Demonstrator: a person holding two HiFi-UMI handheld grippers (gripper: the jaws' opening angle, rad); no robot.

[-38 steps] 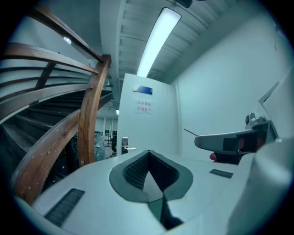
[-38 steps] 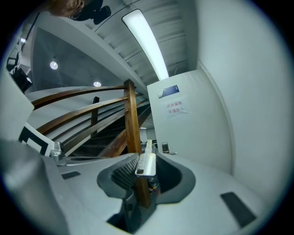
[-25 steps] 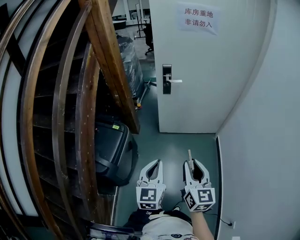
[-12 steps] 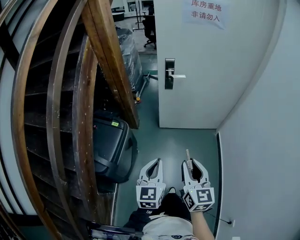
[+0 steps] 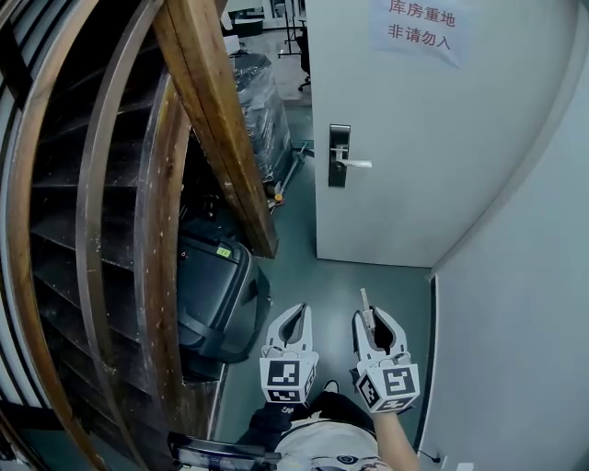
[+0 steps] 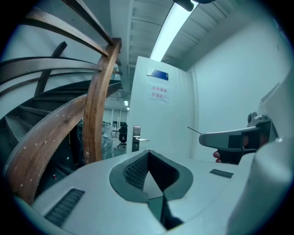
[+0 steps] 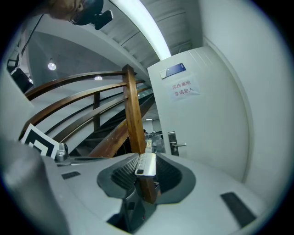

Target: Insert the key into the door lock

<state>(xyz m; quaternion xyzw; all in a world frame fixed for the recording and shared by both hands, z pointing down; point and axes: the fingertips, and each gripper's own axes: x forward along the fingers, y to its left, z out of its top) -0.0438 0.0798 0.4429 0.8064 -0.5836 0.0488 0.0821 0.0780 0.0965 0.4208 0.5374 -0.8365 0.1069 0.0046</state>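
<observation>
The white door (image 5: 414, 138) stands ahead with a dark lock plate (image 5: 340, 155) and a silver handle (image 5: 357, 164). My right gripper (image 5: 369, 315) is low in the head view, well short of the door, and is shut on a key (image 5: 364, 301) whose blade points up towards the door. In the right gripper view the key (image 7: 146, 163) sits between the jaws, with the lock plate (image 7: 172, 143) far beyond it. My left gripper (image 5: 302, 312) hangs beside the right one, shut with nothing in it. In the left gripper view its jaws meet at the tips (image 6: 148, 152), and the lock plate (image 6: 136, 137) is small and distant.
A curved wooden stair railing (image 5: 212, 120) fills the left side. A black case (image 5: 216, 294) stands on the green floor beneath it. A white wall (image 5: 515, 304) closes the right side. A paper notice (image 5: 419, 26) hangs on the door. Wrapped goods (image 5: 253, 101) lie beyond the open gap.
The head view has drifted, so the door and lock sit slightly further right and nearer. Both grippers stay low and close together, and the key remains held.
</observation>
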